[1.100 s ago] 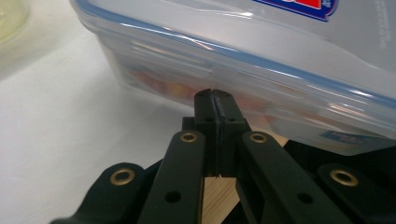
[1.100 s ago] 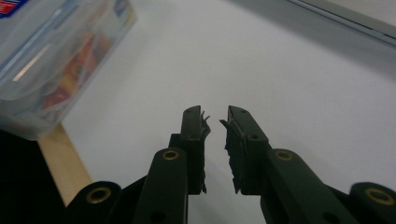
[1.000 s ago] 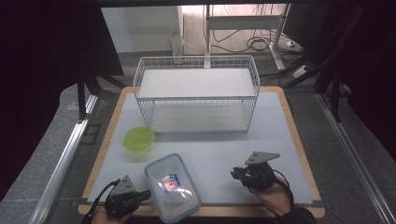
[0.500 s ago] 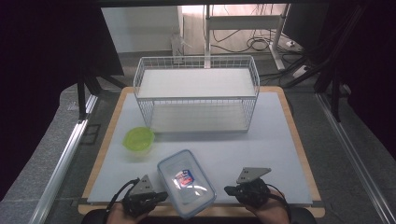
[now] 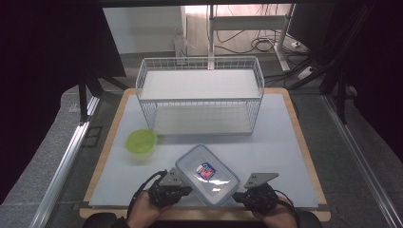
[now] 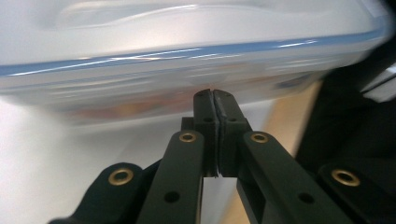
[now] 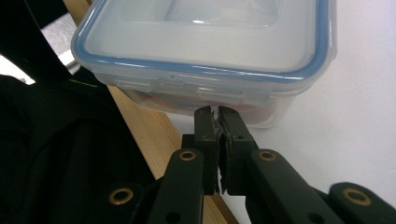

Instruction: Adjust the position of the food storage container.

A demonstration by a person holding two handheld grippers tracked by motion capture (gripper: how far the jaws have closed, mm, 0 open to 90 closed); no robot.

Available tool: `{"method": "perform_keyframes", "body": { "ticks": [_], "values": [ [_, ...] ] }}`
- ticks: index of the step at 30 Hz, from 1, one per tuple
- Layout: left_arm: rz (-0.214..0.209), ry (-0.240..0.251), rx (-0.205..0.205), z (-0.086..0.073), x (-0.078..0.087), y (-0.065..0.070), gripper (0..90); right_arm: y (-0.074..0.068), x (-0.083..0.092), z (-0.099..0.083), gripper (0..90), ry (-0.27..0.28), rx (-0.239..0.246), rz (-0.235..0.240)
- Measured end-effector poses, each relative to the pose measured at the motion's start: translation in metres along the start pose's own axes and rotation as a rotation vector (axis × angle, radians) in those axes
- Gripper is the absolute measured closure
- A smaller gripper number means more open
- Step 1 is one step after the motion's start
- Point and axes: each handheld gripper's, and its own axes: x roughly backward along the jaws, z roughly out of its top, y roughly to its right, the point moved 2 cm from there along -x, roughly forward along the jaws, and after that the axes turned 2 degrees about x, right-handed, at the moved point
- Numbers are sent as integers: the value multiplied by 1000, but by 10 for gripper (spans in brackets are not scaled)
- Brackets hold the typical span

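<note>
I am working with a clear plastic box (image 5: 207,175) that has a blue-edged lid. It is sitting at 6 o'clock on the white mat (image 5: 275,137), close to the near edge, and it is turned a bit crooked.

My left gripper (image 5: 186,190) is pointing at the box from about 8 o'clock of it. Its jaws are pressed tight together with nothing between them, and the tips are right up against the box's side, under the lid rim (image 6: 187,60). I cannot tell for sure if they are touching it.

My right gripper (image 5: 240,195) is waiting at about 4 o'clock of the box. Its jaws are squeezed together too, holding nothing. In the right gripper view the tips are sitting just under a lid clip (image 7: 177,86), against the box wall.

I think I am squeezing the box between two closed grippers, like pushing with two fists, to turn or lift it.

The wire shelf (image 5: 199,95) is standing at 12 o'clock, well apart. A green bowl (image 5: 140,142) is sitting at 10 o'clock of the box.

Next, I think I need to push evenly from both sides. If one side pushes harder, the box may spin or slip off the near edge.
</note>
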Motion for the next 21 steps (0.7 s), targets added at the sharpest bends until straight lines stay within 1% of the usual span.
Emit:
{"method": "perform_keyframes", "body": {
  "ticks": [1,2,4,5,6,8,9,10,11,12,15,16,17,18,19,20,21],
  "values": [
    [25,-3,22,-2,4,-11,890,1,0,0,868,4,-4,-1],
    [79,5,54,-4,9,-28,891,2,0,1,869,9,-16,-9],
    [123,19,91,-2,10,-47,891,4,0,1,871,13,-28,-15],
    [148,25,102,0,10,-56,891,5,0,1,874,16,-33,-15],
    [161,32,107,4,8,-64,890,5,0,1,877,21,-42,-14],
    [168,52,114,11,5,-76,890,7,0,1,890,24,-57,-22],
    [166,57,108,16,3,-80,890,8,0,1,893,24,-63,-39],
    [149,69,107,19,1,-83,890,9,-1,2,894,25,-75,-49],
    [142,76,107,22,-1,-85,890,11,-1,2,897,23,-89,-49],
    [132,81,109,25,-3,-85,891,12,-2,2,896,20,-94,-48],
    [132,93,137,25,-4,-85,900,13,-3,3,897,23,-108,-44],
    [132,93,137,25,-4,-85,900,13,-3,3,897,23,-108,-44],
    [124,104,165,23,-4,-85,900,14,-4,4,898,26,-115,-63],
    [121,107,182,23,-4,-85,900,16,-4,4,898,26,-125,-72],
    [119,107,194,22,-3,-85,900,18,-4,5,898,27,-131,-81],
    [119,107,194,22,-3,-85,900,18,-4,5,898,27,-131,-81],
    [122,107,213,21,-2,-83,900,22,-5,6,898,26,-143,-92]
  ]
}}
